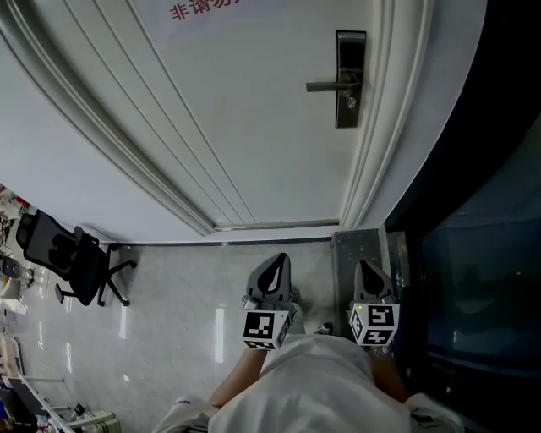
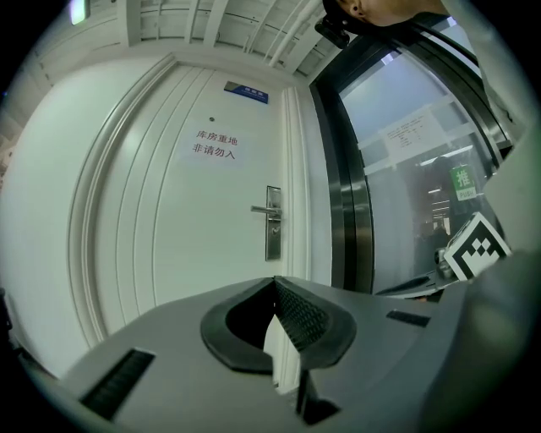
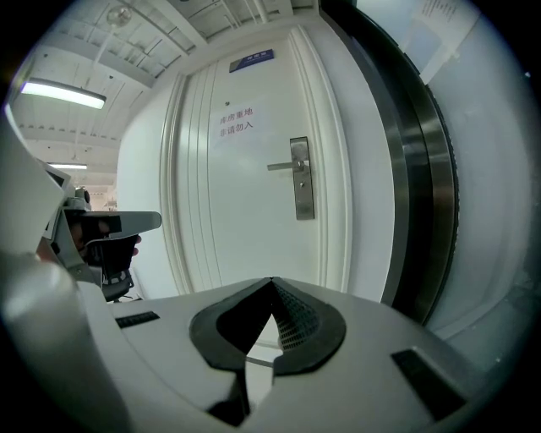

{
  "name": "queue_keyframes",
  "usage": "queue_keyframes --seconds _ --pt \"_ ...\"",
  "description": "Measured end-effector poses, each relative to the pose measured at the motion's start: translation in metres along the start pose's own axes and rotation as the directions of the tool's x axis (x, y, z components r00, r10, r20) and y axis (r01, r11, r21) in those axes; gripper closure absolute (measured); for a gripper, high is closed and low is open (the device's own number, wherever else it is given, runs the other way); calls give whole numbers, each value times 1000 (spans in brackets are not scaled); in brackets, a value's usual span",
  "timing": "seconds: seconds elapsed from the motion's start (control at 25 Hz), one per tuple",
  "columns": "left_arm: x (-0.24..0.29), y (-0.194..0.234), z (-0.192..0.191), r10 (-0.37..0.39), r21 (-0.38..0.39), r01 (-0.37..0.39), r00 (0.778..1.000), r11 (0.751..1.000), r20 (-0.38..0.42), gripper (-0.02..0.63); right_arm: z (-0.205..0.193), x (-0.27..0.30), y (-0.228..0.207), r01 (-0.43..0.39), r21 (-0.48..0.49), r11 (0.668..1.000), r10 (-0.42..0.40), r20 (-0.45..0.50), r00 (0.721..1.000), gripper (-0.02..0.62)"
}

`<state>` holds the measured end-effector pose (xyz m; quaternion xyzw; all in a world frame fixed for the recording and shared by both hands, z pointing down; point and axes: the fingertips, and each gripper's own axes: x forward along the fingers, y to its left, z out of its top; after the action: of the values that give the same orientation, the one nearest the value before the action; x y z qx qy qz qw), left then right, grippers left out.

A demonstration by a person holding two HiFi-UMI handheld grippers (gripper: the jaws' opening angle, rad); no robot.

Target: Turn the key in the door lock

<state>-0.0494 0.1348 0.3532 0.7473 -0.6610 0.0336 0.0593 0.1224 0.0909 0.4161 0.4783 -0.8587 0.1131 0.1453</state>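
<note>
A white door (image 1: 237, 110) stands ahead with a dark metal lock plate (image 1: 350, 78), a lever handle (image 1: 330, 85) and a small key (image 1: 350, 102) under the handle. The same lock plate (image 2: 273, 224) shows in the left gripper view, and the lock plate (image 3: 302, 178) also shows in the right gripper view. My left gripper (image 1: 275, 260) and right gripper (image 1: 367, 267) are held side by side low over the floor, well back from the door. Both are shut with nothing between their jaws. In its own view, the left gripper (image 2: 275, 282) points at the door, and so does the right gripper (image 3: 272, 281).
A black office chair (image 1: 72, 258) stands on the tiled floor at the left. A dark glass wall (image 1: 482, 254) runs along the right of the door frame. A red-lettered notice (image 1: 203, 8) hangs high on the door. The right gripper's marker cube (image 2: 475, 247) shows at the left gripper view's right edge.
</note>
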Motion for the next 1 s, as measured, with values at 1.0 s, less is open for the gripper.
queue_keyframes --seconds 1.0 --pt "265 74 69 -357 59 353 929 934 99 597 163 202 -52 319 -449 835 -296 123 947 594"
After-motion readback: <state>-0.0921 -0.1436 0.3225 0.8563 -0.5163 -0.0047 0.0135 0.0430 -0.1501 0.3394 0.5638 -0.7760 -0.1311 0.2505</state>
